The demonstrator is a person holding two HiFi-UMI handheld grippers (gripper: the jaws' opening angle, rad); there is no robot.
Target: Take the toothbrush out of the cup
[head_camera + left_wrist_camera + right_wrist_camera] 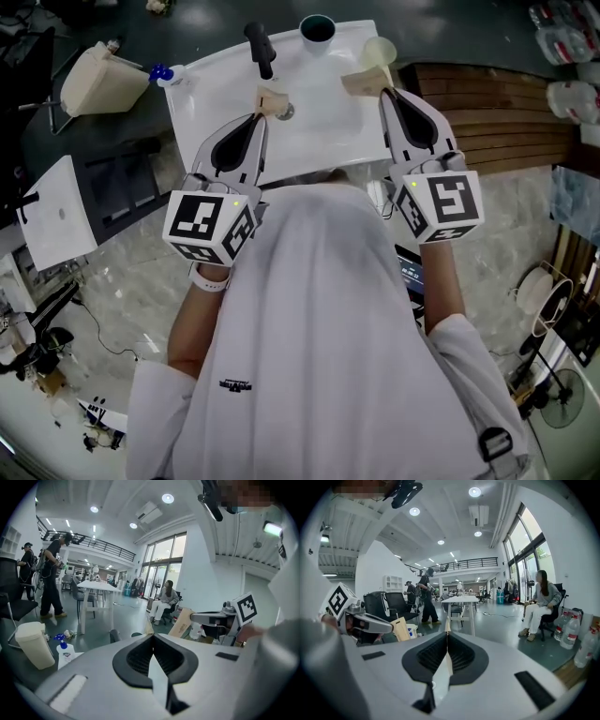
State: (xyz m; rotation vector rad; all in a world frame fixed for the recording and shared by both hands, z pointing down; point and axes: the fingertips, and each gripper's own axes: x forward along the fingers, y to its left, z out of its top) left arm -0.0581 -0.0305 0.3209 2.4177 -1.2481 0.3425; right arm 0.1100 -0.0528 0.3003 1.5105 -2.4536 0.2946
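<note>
White bench [216, 84] filled the view below me, with the cup [317, 28] at its far edge; I could not make out the toothbrush. My left hand-held gripper [273, 101] and right hand-held gripper [364, 82] hovered over the bench, apart from the cup, each with its jaws pressed together on nothing.

Cup [317, 28]: interior too dark and small; I can't tell what it holds.
Worktop [216, 84]: near edge hidden under my shirt [319, 281].
Left tongs [151, 635]: their own housing blocks nearly all of the worktop from that camera.
Right tongs [447, 631]: housing hides whatever lies beneath them.
</note>
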